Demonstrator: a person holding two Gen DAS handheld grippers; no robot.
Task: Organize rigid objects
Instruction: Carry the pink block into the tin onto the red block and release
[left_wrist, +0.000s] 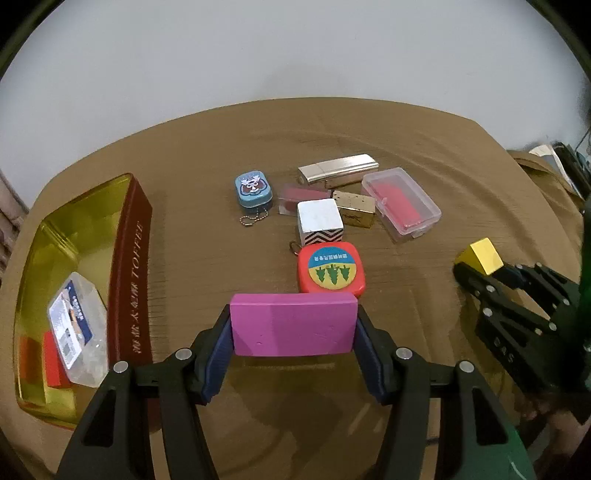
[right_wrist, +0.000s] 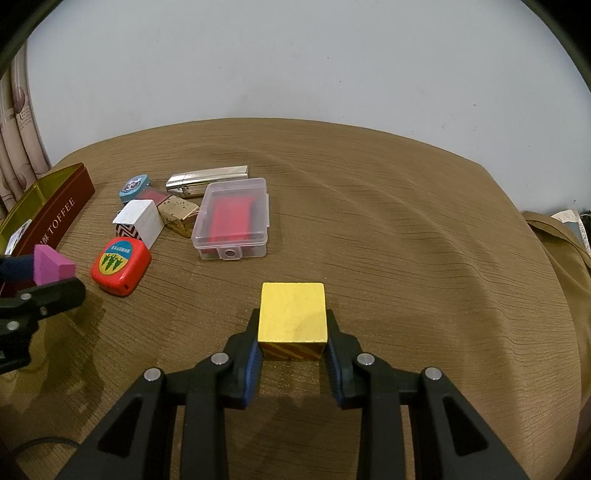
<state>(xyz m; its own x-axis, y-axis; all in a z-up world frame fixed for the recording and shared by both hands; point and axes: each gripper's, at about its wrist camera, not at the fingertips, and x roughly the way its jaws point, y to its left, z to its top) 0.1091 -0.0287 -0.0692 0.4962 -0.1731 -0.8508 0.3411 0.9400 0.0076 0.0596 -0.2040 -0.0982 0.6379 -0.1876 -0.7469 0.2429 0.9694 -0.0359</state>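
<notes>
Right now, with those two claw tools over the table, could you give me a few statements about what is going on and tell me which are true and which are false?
1. The left gripper is clamped on a pink block. True.
2. The right gripper is empty. False: it holds a yellow cube.
3. The toffee tin has nothing in it. False: a clear plastic box and red pieces lie inside.
4. The red tape measure lies on the tablecloth, outside the tin. True.
5. The white cube is stacked on the clear case. False: it rests on the cloth beside it.
</notes>
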